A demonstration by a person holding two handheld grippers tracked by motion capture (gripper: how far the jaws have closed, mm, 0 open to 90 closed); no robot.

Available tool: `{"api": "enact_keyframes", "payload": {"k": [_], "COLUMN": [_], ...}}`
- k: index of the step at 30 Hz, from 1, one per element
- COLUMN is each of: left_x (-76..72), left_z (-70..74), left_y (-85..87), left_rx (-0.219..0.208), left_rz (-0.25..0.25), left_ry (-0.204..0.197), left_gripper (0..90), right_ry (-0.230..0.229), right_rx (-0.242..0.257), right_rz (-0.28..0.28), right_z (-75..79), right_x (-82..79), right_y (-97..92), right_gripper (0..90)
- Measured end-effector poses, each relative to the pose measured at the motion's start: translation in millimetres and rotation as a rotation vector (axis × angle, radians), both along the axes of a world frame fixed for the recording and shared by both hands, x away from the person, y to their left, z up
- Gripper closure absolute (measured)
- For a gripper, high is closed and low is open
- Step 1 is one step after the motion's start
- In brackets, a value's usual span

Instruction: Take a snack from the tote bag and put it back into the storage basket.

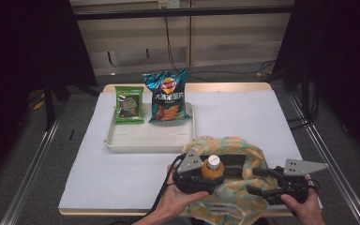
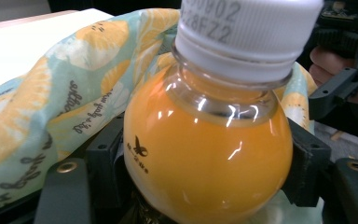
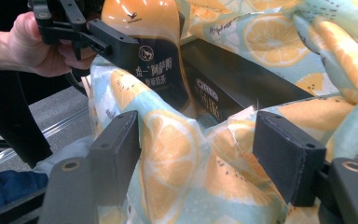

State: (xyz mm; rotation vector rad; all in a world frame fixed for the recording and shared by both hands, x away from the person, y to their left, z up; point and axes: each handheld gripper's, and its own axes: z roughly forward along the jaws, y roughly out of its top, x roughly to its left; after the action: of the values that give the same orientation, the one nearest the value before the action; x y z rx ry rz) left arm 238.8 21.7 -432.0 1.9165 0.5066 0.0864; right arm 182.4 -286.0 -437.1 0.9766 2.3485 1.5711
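White sheeting covers the table in a dim room with dark curtains at both sides. At its near edge, the left gripper clamps its two black jaws on the round belly of a small clear plastic bottle of orange juice with a white screw cap, held upright over the mouth of a soft cloth bag printed with orange slices on pale blue. The right gripper stands just beside it, jaws set either side of a bunched fold of that bag's rim, gripping the cloth. Farther back, a cream plastic tray carries a green snack packet and a blue crisp bag, both upright.
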Motion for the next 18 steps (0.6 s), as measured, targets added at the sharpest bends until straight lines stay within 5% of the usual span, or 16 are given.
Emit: {"api": "enact_keyframes", "payload": {"k": [8,18], "left_x": [4.8,12.3], "left_z": [9.1,19.3], "left_y": [7.4,15.4], "left_rx": [-0.017,-0.044], "left_rz": [-0.074,-0.181], "left_ry": [-0.009,0.028], "left_gripper": [30.5,30.5], "right_ry": [0.000,-0.003], "right_rx": [-0.003,-0.002], "right_rz": [0.001,0.001], "right_z": [-0.4,0.0], "right_x": [0.0,-0.1], "right_y": [-0.1,0.0], "right_gripper": [31.8,31.6]}}
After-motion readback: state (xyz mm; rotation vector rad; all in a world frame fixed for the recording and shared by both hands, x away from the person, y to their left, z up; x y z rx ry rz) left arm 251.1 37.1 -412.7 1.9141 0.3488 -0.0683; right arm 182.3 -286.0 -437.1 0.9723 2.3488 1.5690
